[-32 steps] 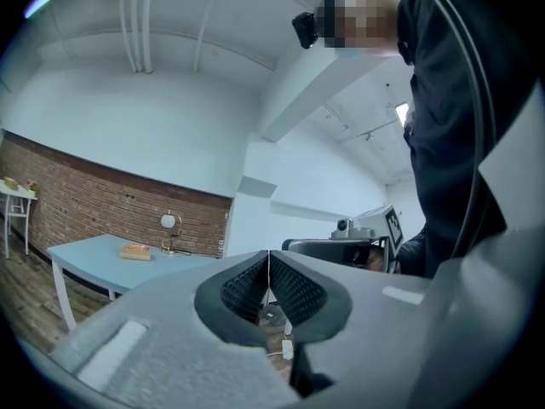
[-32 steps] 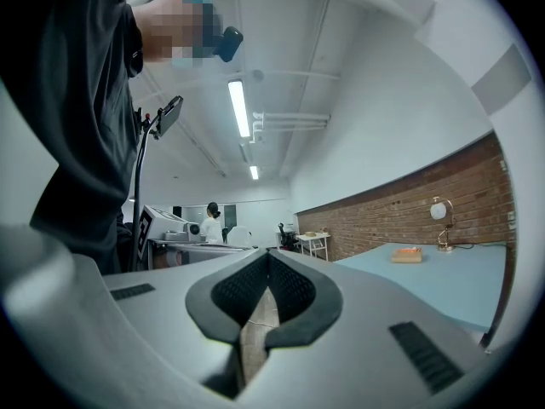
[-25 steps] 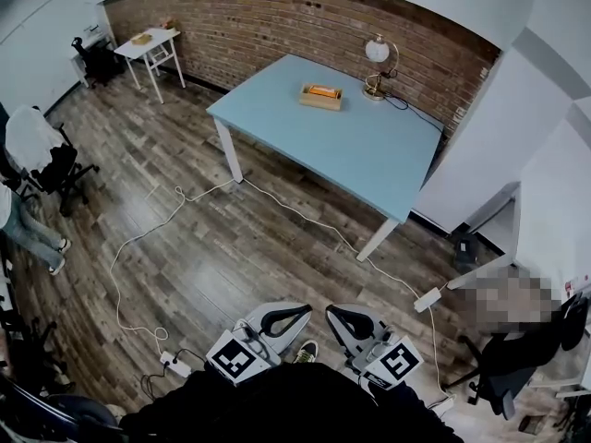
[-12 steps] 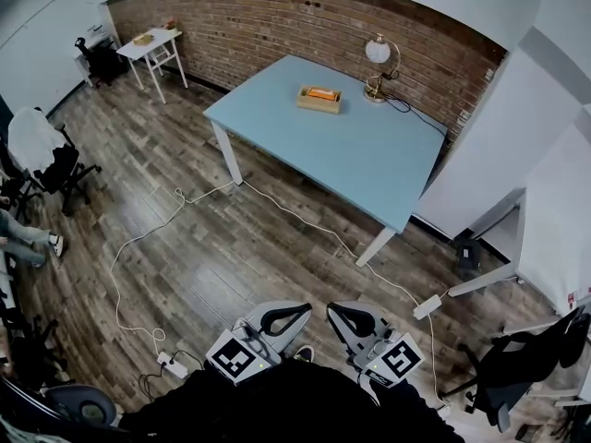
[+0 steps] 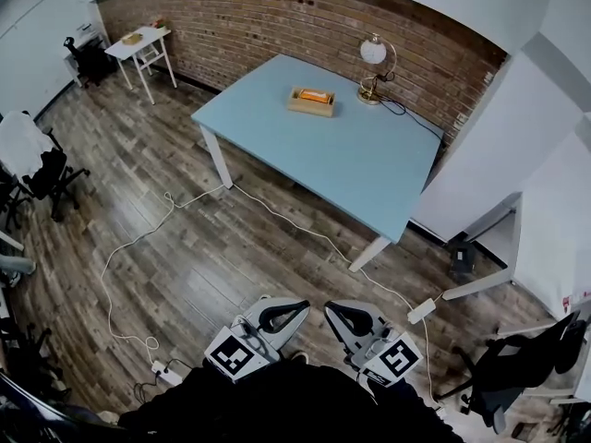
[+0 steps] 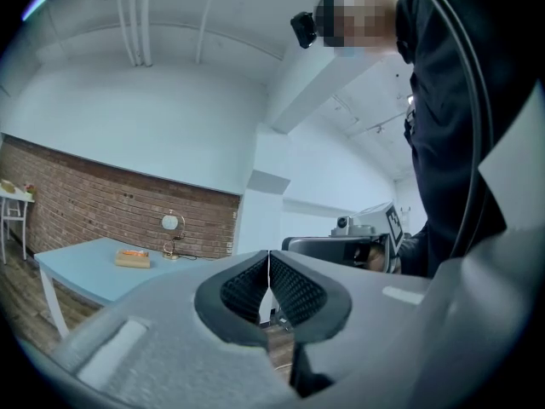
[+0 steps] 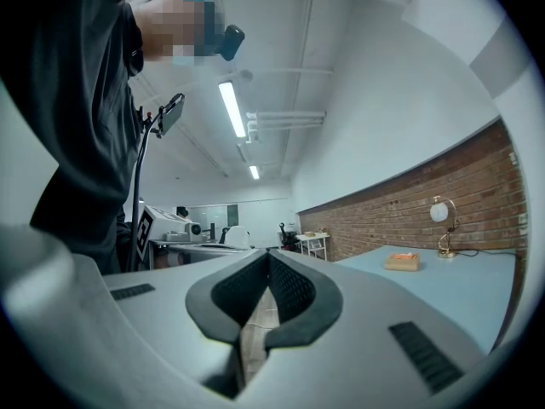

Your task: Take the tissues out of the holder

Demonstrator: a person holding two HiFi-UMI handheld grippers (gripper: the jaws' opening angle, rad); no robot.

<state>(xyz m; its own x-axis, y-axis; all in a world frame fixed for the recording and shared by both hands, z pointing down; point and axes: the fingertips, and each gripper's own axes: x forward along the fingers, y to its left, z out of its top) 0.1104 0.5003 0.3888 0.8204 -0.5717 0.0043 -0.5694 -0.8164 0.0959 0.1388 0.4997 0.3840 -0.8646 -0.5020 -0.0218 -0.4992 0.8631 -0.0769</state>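
Tissue holder (image 5: 311, 101) on table (image 5: 369, 164), long axis along brick wall (image 5: 277, 26), left gripper (image 6: 269, 267) and right gripper (image 7: 268, 267) jaws together

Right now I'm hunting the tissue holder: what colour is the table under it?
Light blue table, best in the head view.

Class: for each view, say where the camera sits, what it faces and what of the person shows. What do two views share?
Head view: on the head, looking steeply down at the floor and blue table; left gripper, right gripper and dark clothing at the bottom.
Left gripper view: on the left gripper, along its shut jaws towards the table; dark clothing at right.
Right gripper view: on the right gripper, along its shut jaws; dark clothing at left.
Shared: both gripper views show the tissue holder and lamp.
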